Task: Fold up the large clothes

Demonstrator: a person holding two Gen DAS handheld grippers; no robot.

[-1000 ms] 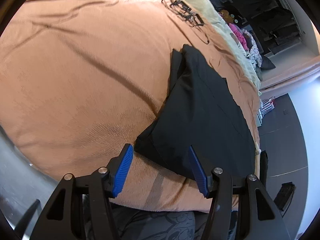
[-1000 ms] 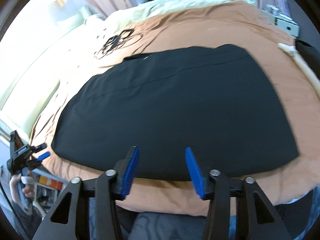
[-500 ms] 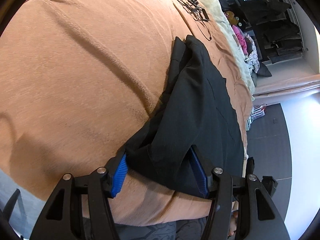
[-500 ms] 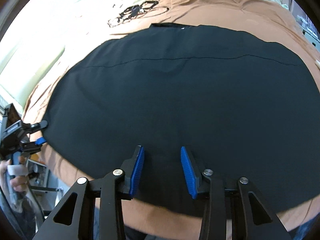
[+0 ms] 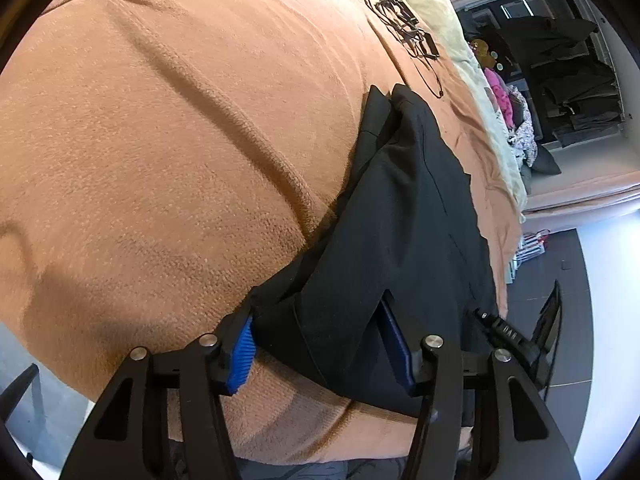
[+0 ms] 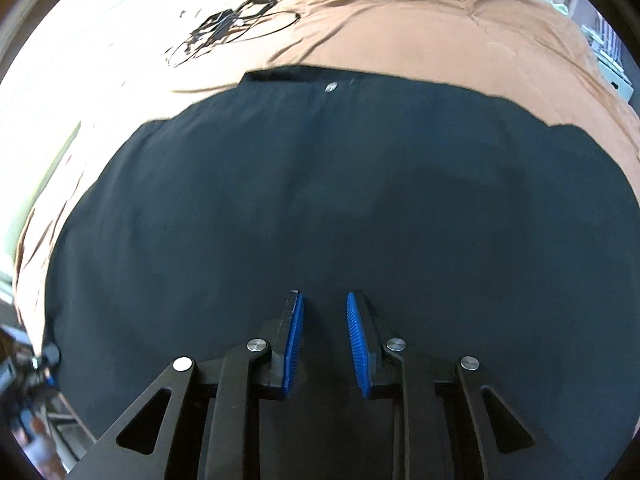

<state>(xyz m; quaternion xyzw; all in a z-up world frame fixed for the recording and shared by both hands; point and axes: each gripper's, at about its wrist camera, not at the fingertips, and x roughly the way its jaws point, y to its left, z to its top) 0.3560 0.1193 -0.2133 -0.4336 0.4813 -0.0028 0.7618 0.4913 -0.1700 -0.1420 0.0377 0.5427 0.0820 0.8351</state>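
Brown fleece blanket (image 5: 168,168) covers the bed, and the black garment (image 6: 320,200) lies flat on it. Left gripper (image 5: 320,344) has wide jaws around the garment's corner, not closed. Right gripper (image 6: 325,344) has narrow, empty jaws above the cloth. Only one layer may be caught, so the fold could come out skew. No readable writing.

The left gripper (image 5: 320,348) is low and points forward. Its 2 blue fingers (image 5: 240,354) are wide apart, with black cloth (image 5: 400,220) lying between them. The right gripper (image 6: 325,344) also points forward, low over the cloth. Its 2 blue fingers (image 6: 294,344) are close together with a small gap between them.
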